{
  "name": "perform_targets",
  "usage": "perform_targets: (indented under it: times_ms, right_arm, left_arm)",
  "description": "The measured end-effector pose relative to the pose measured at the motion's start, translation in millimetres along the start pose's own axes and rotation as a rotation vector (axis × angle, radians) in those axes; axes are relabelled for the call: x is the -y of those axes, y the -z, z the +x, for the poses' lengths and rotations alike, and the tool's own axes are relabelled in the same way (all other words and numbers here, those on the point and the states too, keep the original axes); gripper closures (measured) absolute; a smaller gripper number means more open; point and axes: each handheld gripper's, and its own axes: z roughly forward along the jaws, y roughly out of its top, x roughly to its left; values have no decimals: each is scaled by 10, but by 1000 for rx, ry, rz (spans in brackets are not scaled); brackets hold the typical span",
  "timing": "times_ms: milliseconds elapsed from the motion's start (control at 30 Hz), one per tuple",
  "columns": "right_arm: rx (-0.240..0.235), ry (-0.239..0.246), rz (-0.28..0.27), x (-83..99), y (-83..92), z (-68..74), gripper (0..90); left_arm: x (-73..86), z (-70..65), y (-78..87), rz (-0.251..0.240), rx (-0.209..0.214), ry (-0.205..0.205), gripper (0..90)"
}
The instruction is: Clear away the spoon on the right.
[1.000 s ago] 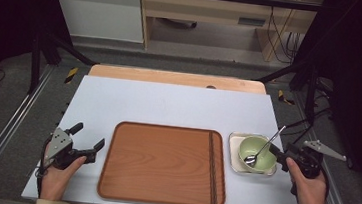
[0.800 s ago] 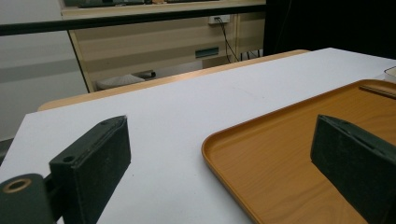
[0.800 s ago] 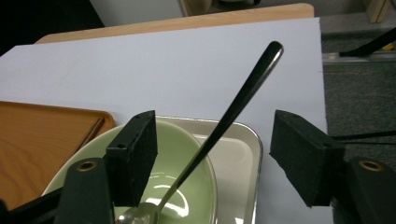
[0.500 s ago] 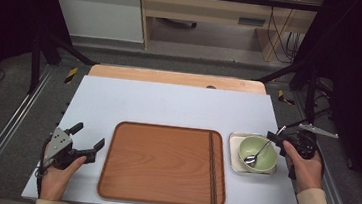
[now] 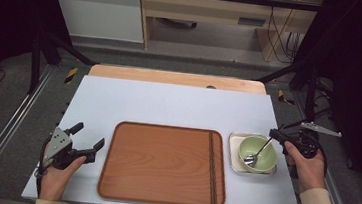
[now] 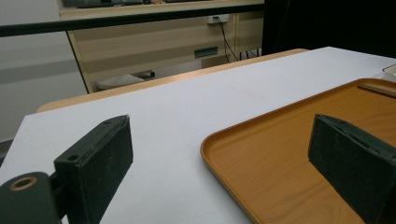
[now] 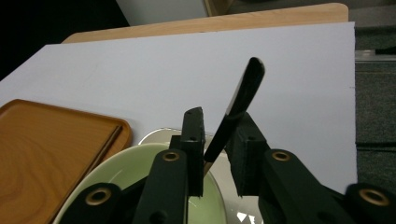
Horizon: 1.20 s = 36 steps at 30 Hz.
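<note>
A pale green bowl sits on a small white square dish at the right of the table. A metal spoon leans in it, handle up and to the right. My right gripper is at the handle's top end. In the right gripper view its jaws have just been closing, with the dark spoon handle slanting between them and a narrow gap left beside it. My left gripper rests open on the table, left of the wooden tray, with nothing between its fingers.
The wooden tray lies empty in the middle, a groove along its right side. The white tabletop stretches behind it to a wooden strip at the far edge. Dark frame posts stand at both sides.
My right hand has moved from beside the dish up to the spoon's handle, and its jaws have narrowed around it. The left hand has stayed still.
</note>
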Motion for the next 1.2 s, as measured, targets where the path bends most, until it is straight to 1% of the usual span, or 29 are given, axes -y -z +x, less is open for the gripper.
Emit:
perform_targets:
  times_ms: [133,267,300,333,433,467,500,533,600,667,767,867,933,1000,1067,1133,1200]
  right_arm:
    - [-25,17,-13,-53,73,70,855]
    - [-62,25,-21,-121,132,144,892]
    - [-63,33,-25,-142,145,168,893]
    - [-59,51,-26,-165,162,194,894]
    - [-67,82,-36,-243,211,278,895]
    - [-61,91,-38,-276,234,318,895]
    - [-55,115,-46,-318,260,351,895]
    - [-54,126,-54,-364,296,393,895]
    - [-38,164,-80,-471,369,464,895]
    - [-35,190,-107,-587,450,539,895]
    - [-38,219,-140,-751,559,658,895]
    - [-46,248,-169,-877,629,777,895]
    - [-50,262,-181,-936,649,855,895]
    - [-57,282,-179,-975,654,926,895]
    - [-69,289,-183,-995,632,1002,895]
    - [-80,307,-172,-997,598,1066,895]
    - [-89,315,-165,-990,550,1119,895]
  left_arm:
    - [-1,5,4,0,-1,1,66]
    - [-5,6,8,-2,-1,-1,67]
    - [-5,7,9,-2,0,-1,67]
    - [-6,8,10,-2,-1,-2,68]
    - [-5,15,14,-4,-3,-1,69]
    - [-5,18,17,-4,-4,-1,69]
    - [-6,22,21,-4,-5,-1,69]
    - [-8,25,24,-6,-6,1,70]
    - [-11,30,30,-10,-8,3,70]
    - [-13,33,34,-12,-8,4,70]
    - [-14,38,37,-11,-9,3,70]
    - [-13,39,38,-11,-10,4,70]
    - [-14,43,42,-12,-11,4,70]
    - [-17,47,45,-14,-12,5,70]
    - [-19,52,48,-16,-13,4,70]
    - [-17,56,49,-15,-14,4,70]
    - [-17,58,51,-15,-14,4,70]
